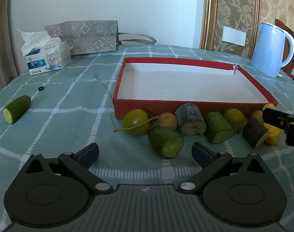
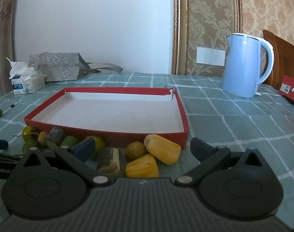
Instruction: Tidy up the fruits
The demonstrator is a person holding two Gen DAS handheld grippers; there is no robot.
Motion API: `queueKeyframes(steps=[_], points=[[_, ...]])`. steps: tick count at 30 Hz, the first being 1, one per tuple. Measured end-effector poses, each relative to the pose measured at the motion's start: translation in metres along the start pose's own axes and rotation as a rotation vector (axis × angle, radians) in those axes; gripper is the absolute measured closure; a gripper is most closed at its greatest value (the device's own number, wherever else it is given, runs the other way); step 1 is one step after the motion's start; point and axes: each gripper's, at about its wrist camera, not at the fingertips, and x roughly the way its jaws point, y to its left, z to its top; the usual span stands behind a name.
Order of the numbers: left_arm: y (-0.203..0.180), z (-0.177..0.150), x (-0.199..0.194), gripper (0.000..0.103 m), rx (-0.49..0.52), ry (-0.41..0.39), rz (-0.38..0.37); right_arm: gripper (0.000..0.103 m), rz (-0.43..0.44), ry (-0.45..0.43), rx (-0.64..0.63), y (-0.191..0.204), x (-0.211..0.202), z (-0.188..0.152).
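Green checked cloth covers the table [image 1: 69,104], with a white wall and gold patterned wallpaper behind it. On the cloth sits a shallow red cardboard box lid with a white inside [image 1: 185,85], and nothing lies in it. Along its near wall a row of cut fruit pieces is scattered on the cloth: a round green fruit with a long stem [image 1: 135,121], a green cut chunk [image 1: 165,141] in front of it, a grey-brown stub [image 1: 190,121], and further right two yellow chunks [image 2: 162,151] near the lid's corner. One more green cut piece [image 1: 16,109] lies well apart to the left.

The left gripper [image 1: 145,153] hovers low over the cloth with its jaws spread wide and nothing between them, the green cut chunk just ahead. The right gripper [image 2: 142,150] is likewise spread and empty, with the yellow chunks and a dark-skinned wedge [image 2: 110,160] in its gap.

The sorting seems not yet begun, since no fruit is in the lid. A first pick looks to be in hand. Next, either gripper would need to drop around one piece, close squarely across its sides and lift it over the red wall.

A pale blue electric kettle [image 2: 243,65], a tissue pack [image 1: 46,58] and a grey patterned bag [image 1: 85,36] stand at the far edge.
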Motion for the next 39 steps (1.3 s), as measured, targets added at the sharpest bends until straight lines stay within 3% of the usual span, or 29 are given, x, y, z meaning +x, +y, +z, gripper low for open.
queueKeyframes(steps=[12, 19, 39], points=[[-0.009, 0.000, 0.004, 0.000, 0.035, 0.012, 0.017, 0.000, 0.007, 0.007, -0.002, 0.001, 0.000, -0.001], [-0.006, 0.003, 0.006, 0.000, -0.009, 0.026, 0.027, 0.000, 0.014, 0.020, 0.008, 0.000, 0.001, -0.001], [-0.008, 0.002, 0.007, 0.000, -0.003, 0.032, 0.058, 0.000, 0.033, 0.037, 0.030, -0.004, 0.002, -0.002]])
